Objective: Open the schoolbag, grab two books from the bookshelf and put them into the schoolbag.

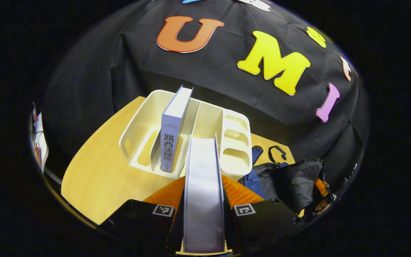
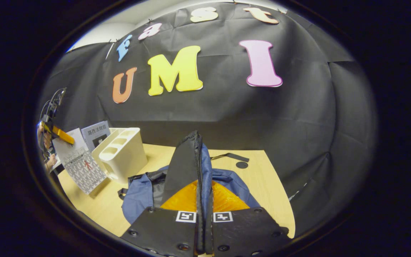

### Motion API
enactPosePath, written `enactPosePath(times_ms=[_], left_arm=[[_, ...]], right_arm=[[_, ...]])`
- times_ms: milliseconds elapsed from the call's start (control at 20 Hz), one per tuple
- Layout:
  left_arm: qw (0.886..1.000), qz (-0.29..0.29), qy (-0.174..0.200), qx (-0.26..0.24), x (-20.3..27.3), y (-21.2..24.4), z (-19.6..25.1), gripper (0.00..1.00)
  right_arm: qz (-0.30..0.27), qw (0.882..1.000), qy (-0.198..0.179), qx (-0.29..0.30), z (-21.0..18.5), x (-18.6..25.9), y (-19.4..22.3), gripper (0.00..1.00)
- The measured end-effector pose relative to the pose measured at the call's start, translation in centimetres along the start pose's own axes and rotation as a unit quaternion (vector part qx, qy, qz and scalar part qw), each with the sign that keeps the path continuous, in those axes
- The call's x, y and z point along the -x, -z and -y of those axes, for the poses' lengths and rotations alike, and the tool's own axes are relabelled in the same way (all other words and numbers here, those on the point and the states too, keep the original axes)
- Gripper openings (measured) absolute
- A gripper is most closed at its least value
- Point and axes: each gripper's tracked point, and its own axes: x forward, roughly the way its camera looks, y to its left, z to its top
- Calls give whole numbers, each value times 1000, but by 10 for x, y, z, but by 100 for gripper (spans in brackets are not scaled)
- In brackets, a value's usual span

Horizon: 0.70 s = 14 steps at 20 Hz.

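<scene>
In the left gripper view, the left gripper (image 1: 203, 228) is clamped on a white book (image 1: 203, 185) held spine-up, its long axis running straight away toward the cream bookshelf (image 1: 191, 132) on the table, where a second book (image 1: 172, 135) stands upright. The schoolbag (image 1: 287, 178) lies to the right of that shelf, so the held book must swing rightward. In the right gripper view, the right gripper (image 2: 204, 228) pinches the schoolbag's zippered flap (image 2: 187, 167) and lifts it upright, nearer the opening than the left.

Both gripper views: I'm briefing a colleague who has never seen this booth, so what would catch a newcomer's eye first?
In the left gripper view, the pale book clamped edge-on in the left gripper, with a second book upright in the cream shelf behind it. In the right gripper view, the right gripper pinches up the zipped edge of the blue and black schoolbag on the wooden table.
</scene>
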Motion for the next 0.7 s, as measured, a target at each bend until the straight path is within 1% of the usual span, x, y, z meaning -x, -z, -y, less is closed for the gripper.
enactPosePath(times_ms=[50, 200, 350, 400, 450, 500, 550, 600, 700], left_arm=[[1000, 2, 13, 20, 5, 4, 3, 47], [995, 1, 55, 83, 11, 19, 10, 47], [988, -15, 85, 127, 8, 35, 17, 47], [986, -15, 92, 135, 7, 38, 18, 51], [986, -14, 95, 136, 4, 41, 21, 47], [986, -6, 98, 135, 0, 43, 25, 47], [986, 2, 101, 135, -2, 44, 32, 51], [984, 5, 110, 137, -6, 47, 44, 47], [978, -1, 143, 149, -8, 55, 74, 47]], right_arm=[[-2, 1000, 1, 1, -1, -1, 0, 3], [-4, 1000, 3, 1, -3, -1, -1, 3], [-3, 1000, 14, 13, -1, -1, -1, 3], [-1, 1000, 15, 17, -3, 0, -1, 3], [2, 1000, 13, 18, -4, 1, -4, 3], [3, 1000, 13, 18, -6, 2, -4, 3], [5, 1000, 20, 17, -4, 2, -5, 3], [6, 999, 31, 13, -1, 4, -7, 3], [14, 999, 36, 11, -5, 9, -11, 3]])
